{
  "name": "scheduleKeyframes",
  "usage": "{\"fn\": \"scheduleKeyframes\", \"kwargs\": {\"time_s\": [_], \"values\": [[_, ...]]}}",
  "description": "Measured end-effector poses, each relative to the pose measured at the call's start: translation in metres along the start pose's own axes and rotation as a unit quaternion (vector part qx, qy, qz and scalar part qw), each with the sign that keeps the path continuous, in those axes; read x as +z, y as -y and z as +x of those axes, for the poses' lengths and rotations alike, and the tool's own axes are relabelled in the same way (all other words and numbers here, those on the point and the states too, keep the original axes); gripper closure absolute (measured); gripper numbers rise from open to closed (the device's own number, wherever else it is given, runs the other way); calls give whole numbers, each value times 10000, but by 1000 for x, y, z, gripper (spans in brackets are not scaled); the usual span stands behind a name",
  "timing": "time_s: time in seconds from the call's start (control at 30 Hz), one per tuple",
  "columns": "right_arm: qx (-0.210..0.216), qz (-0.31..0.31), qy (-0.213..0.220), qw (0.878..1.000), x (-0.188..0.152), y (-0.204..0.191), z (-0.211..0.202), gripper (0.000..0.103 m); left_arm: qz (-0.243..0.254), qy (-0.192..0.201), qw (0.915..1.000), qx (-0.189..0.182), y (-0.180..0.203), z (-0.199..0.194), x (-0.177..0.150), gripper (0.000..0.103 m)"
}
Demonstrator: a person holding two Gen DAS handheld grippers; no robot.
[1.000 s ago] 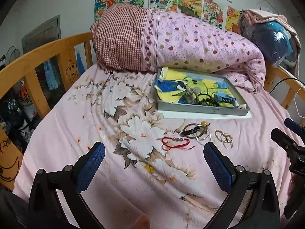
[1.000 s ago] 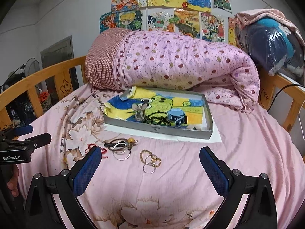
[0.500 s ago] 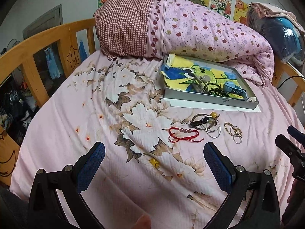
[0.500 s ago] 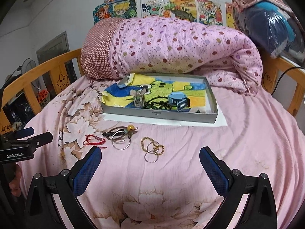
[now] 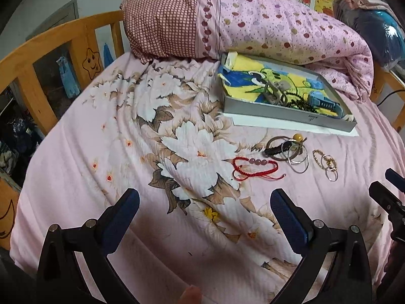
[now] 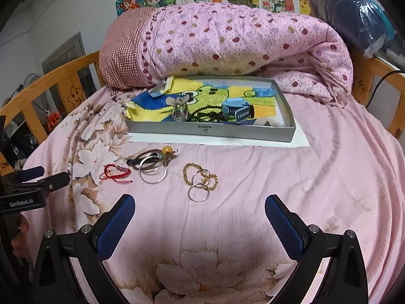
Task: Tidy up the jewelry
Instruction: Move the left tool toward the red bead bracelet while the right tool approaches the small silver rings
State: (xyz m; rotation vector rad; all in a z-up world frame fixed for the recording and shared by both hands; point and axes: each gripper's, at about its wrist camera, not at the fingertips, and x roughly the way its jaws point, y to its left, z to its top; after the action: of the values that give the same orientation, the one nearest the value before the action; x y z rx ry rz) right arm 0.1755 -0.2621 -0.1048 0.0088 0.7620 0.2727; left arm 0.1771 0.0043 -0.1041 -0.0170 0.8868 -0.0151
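Grippers: two, both held low over a pink floral bedsheet (image 6: 329,177).
Left gripper (image 5: 202,202): blue-padded fingers spread wide, holding nothing.
Right gripper (image 6: 200,210): fingers spread equally wide, also empty.
Red cord bracelet (image 5: 253,168): one, with pink beads, lying ahead of the left gripper, slightly to its right.
Bangle cluster (image 6: 153,163): one tangle just beyond the red bracelet, at least two silver rings, a dark band and one amber bead; exact count unclear.
Gold chain pile (image 6: 201,181): one gold chain overlapped by two silver rings, directly ahead of the right gripper, close to its fingertips.
Grey tray (image 6: 210,133): one, farther ahead of both grippers, holding one black bead strand, one blue watch-like item and one metal clip.
Rolled quilt (image 6: 227,43): one, behind the tray.
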Motion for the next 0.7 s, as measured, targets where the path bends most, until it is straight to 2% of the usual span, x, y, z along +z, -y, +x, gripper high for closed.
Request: {"fn": "scheduleKeyframes", "kwargs": {"time_s": [0.23,0.5,0.7], "values": [[35,103,-147,9998,-7,14,16,0,193,-339,9975,-595,0,17,5,2],[26,-84,-234,9997,-9,22,26,0,904,-134,9895,-1123,14,35,23,2],[249,-128,-337,9990,-7,24,40,0,963,-402,9854,-1347,17,56,25,2]]}}
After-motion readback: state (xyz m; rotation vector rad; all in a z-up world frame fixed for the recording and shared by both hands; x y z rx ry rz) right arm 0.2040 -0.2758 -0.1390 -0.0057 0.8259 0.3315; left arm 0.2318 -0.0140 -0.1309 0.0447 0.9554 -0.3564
